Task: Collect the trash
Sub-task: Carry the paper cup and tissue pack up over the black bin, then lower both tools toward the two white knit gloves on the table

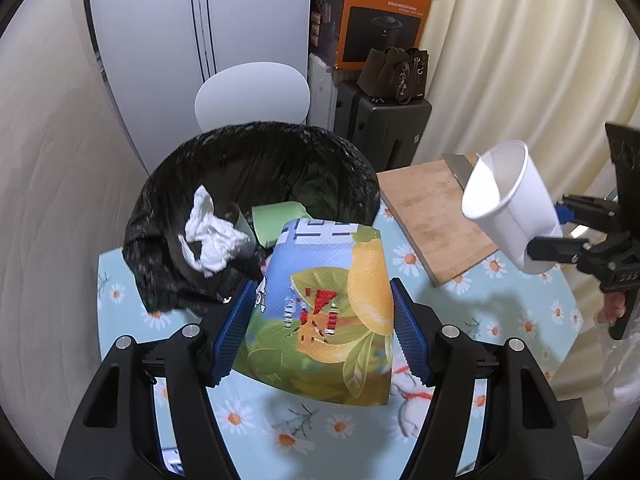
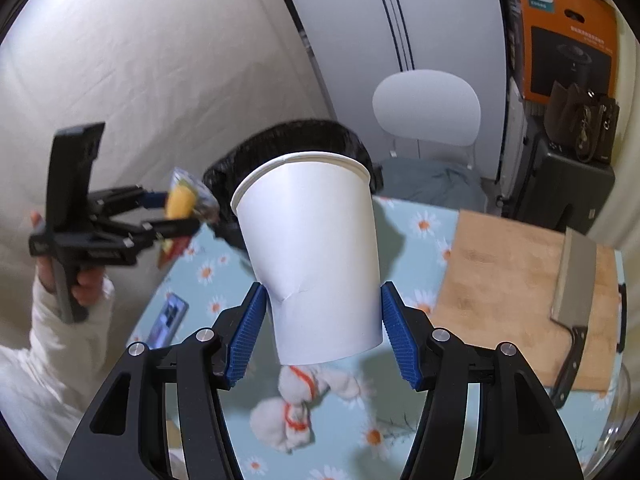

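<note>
Left gripper [image 1: 320, 316] pinches a light, crushable carton [image 1: 320, 312] ahead of the bin [image 1: 168, 208]; right gripper [image 2: 322, 332] clamps a dented, thin-walled cup [image 2: 316, 252] near its base.

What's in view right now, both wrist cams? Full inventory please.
snack packet: 1, blue with lemon print, in left gripper near bin
paper cup: 1, white, in right gripper
bin: 1, black liner, holds white tissue
cutting board: 1, wood, on table
cleaver: 1, steel, on board
plush toy: 1, white and red, on table
phone: 1, on table
chair: 1, white
left gripper: black, blue pads
right gripper: same
</note>
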The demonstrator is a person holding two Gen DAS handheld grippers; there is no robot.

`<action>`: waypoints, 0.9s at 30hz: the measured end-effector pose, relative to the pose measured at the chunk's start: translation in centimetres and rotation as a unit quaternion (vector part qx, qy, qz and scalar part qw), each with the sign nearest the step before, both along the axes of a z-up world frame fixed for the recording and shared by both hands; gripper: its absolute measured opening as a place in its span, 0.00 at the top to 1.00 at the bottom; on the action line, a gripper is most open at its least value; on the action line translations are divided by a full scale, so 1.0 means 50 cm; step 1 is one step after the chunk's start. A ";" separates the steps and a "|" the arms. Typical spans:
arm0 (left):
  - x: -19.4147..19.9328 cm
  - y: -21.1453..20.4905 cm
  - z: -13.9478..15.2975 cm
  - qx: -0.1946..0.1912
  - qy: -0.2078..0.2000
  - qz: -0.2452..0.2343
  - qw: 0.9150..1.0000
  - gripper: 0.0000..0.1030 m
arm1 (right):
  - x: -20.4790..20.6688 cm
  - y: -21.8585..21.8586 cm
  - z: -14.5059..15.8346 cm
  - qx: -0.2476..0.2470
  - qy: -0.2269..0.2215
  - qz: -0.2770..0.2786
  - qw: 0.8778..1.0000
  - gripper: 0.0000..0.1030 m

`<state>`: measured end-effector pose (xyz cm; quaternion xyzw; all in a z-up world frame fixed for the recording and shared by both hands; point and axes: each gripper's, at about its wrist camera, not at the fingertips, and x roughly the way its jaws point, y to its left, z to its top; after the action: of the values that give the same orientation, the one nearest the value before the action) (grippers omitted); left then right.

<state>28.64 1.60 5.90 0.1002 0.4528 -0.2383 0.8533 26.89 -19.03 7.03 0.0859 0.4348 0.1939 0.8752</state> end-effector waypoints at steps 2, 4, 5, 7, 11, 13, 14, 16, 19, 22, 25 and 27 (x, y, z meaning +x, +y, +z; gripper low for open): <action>0.014 0.000 0.002 -0.004 0.001 -0.003 1.000 0.35 | 0.026 0.008 0.011 0.002 0.001 -0.006 1.000 0.47; 0.028 -0.001 0.004 -0.008 -0.002 -0.008 1.000 0.35 | 0.047 0.016 0.019 0.004 -0.002 -0.006 1.000 0.47; 0.035 -0.002 0.004 -0.007 -0.005 -0.010 1.000 0.35 | 0.056 0.020 0.022 0.005 -0.003 -0.006 1.000 0.47; 0.052 -0.001 0.002 -0.008 -0.010 -0.010 1.000 0.35 | 0.083 0.032 0.027 0.004 -0.005 -0.005 1.000 0.47; 0.086 0.009 -0.007 -0.011 -0.007 -0.002 1.000 0.35 | 0.123 0.061 0.032 -0.004 -0.006 0.004 1.000 0.47; 0.099 0.012 -0.015 -0.004 -0.011 0.000 1.000 0.35 | 0.146 0.075 0.033 -0.008 -0.010 0.009 1.000 0.47; 0.103 0.014 -0.017 -0.003 -0.012 0.002 1.000 0.34 | 0.160 0.083 0.032 -0.011 -0.012 0.012 1.000 0.47; 0.111 0.017 -0.024 0.004 -0.024 0.010 1.000 0.29 | 0.184 0.100 0.032 -0.016 -0.015 0.015 1.000 0.47; 0.106 0.027 -0.026 0.014 -0.051 0.029 0.998 0.11 | 0.230 0.130 0.033 -0.018 -0.024 0.021 0.999 0.43; 0.099 0.043 -0.019 -0.007 -0.047 0.041 0.998 0.08 | 0.248 0.162 0.048 -0.046 -0.059 0.022 0.997 0.15; 0.088 0.049 -0.012 -0.009 -0.048 0.051 0.998 0.06 | 0.239 0.174 0.061 -0.048 -0.074 0.031 0.996 0.15; 0.082 0.051 -0.010 0.000 -0.053 0.063 0.997 0.06 | 0.230 0.170 0.060 -0.044 -0.072 0.028 0.996 0.15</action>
<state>32.74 4.14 5.42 0.0839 0.4121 -0.1790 0.8894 38.38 -10.52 10.02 0.0207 0.3812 0.2046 0.9013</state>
